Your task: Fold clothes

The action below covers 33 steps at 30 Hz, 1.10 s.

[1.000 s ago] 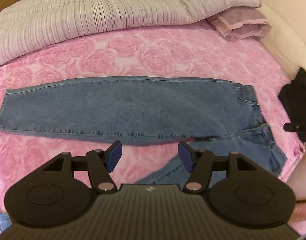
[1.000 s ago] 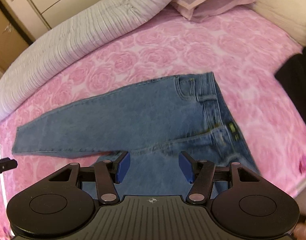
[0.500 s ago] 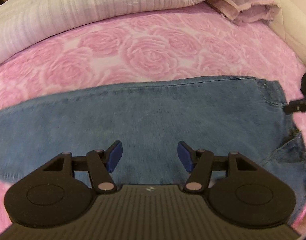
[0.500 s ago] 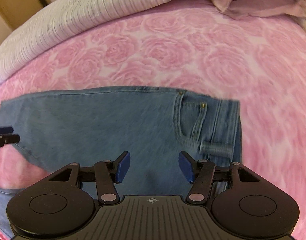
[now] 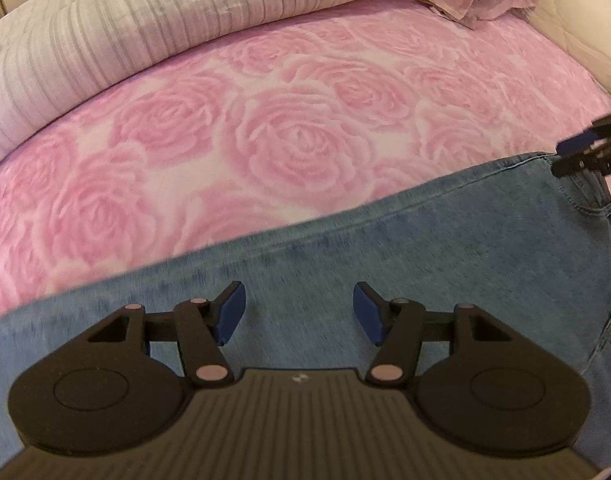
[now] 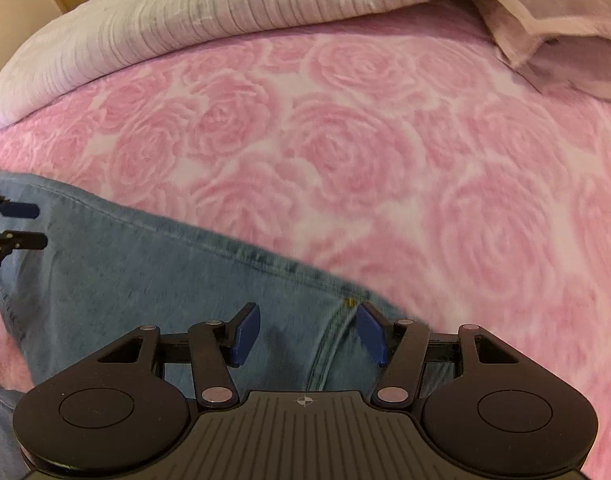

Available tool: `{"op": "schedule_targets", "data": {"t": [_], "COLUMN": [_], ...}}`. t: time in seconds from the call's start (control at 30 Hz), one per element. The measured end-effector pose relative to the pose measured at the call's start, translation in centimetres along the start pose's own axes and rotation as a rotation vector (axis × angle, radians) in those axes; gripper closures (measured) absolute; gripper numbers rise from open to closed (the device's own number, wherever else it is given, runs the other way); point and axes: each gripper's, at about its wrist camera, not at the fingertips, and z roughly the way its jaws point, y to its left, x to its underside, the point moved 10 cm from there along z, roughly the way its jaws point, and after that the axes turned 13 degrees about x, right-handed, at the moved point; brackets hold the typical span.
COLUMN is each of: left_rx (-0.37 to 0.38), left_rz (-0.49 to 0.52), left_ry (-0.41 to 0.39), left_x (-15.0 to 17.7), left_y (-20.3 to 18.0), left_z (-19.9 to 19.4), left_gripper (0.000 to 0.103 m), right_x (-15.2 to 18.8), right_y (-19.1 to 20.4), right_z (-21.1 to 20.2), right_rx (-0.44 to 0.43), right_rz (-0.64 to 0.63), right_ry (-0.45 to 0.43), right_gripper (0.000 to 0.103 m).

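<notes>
My left gripper (image 5: 298,312) and right gripper (image 6: 307,334), both spread wide, have dropped closer over the jeans (image 5: 425,248).

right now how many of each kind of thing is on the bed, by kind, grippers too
jeans: 1
pink rose bedspread: 1
grey ribbed duvet: 1
mauve pillow: 1
grippers: 2, the left gripper and the right gripper, both with jaws open over the denim
total: 6

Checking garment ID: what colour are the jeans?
Light blue denim jeans, clearest in left wrist view.
</notes>
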Motion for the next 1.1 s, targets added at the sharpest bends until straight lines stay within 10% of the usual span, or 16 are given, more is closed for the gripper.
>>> {"op": "schedule_targets", "data": {"t": [0.37, 0.63, 0.73, 0.9, 1.1], "left_rx": [0.03, 0.165, 0.183, 0.144, 0.011], "left_rz": [0.254, 0.263, 0.279, 0.375, 0.413], "left_ry": [0.054, 0.135, 0.129, 0.121, -0.008], "left_x": [-1.9, -0.4, -0.2, 0.1, 0.4], "left_y": [4.7, 7.8, 7.6, 6.1, 3.9], "left_z": [2.2, 3.2, 3.4, 2.7, -1.7], "left_gripper": [0.047, 0.044, 0.045, 0.093, 0.096], "right_x": [-1.2, -1.4, -1.3, -1.0, -0.6], "right_y": [-2.2, -2.5, -2.0, -0.9, 0.4], "right_z": [4.4, 4.9, 5.0, 4.0, -0.7], "right_rx": [-0.074, -0.154, -0.168, -0.107, 0.06], "right_rz": [-0.152, -0.183, -0.211, -0.292, -0.355], "right_ry": [0.073, 0.121, 0.118, 0.073, -0.063], "right_gripper": [0.045, 0.046, 0.072, 0.081, 0.084]}}
